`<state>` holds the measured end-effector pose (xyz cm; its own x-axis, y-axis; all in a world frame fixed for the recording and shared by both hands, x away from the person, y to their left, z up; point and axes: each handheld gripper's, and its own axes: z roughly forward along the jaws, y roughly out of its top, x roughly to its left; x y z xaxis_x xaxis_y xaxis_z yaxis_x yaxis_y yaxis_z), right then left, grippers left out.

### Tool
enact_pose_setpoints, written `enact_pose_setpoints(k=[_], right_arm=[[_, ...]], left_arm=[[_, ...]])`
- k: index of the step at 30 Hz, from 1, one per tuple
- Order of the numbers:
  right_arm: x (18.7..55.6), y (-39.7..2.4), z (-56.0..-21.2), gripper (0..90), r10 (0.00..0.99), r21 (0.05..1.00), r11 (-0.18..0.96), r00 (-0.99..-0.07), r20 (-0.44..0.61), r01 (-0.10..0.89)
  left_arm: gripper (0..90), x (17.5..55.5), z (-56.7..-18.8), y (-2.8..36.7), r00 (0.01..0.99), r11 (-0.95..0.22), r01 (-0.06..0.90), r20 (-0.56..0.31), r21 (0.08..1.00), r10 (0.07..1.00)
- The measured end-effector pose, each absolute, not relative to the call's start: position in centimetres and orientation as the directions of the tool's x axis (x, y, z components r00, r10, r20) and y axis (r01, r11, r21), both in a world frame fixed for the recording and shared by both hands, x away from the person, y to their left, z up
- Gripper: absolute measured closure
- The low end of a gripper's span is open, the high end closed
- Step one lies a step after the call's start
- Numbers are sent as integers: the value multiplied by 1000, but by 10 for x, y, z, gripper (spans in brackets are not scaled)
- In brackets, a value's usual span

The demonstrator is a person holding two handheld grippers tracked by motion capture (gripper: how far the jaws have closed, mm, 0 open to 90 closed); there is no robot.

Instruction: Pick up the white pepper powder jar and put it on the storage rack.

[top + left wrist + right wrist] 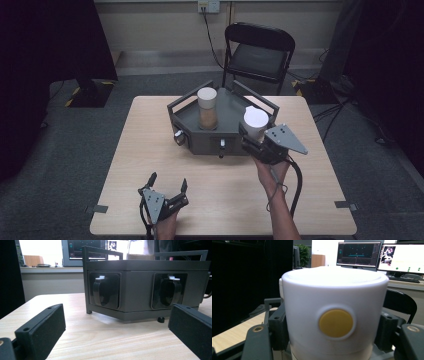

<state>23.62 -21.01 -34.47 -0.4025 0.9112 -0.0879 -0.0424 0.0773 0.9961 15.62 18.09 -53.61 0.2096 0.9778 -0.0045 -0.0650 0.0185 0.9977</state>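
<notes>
Above the right end of a dark grey angular metal tray [186, 120] on a pale wooden table [150, 150], the right gripper [251, 139] is clamping its jaws around a white cylindrical plastic canister with a round yellow button [335, 323]; a second white-lidded canister of brown powder [207, 108] is standing inside the tray. Near the table's front edge, well apart from the tray, the left gripper [167, 181] is resting with its jaws spread wide, gripping nothing.

Smooth matt white plastic on the canister [332, 315], pale wood-grain tabletop [112, 337], matt grey painted rack [140, 290].
</notes>
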Motion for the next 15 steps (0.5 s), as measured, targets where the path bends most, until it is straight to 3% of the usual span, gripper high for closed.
enact_pose_setpoints(k=[15], right_arm=[[277,-193,-332,297,924,999,49,-378,-54,-22]], left_arm=[[5,157,-536,182,219,19,-64,-5,998,976]])
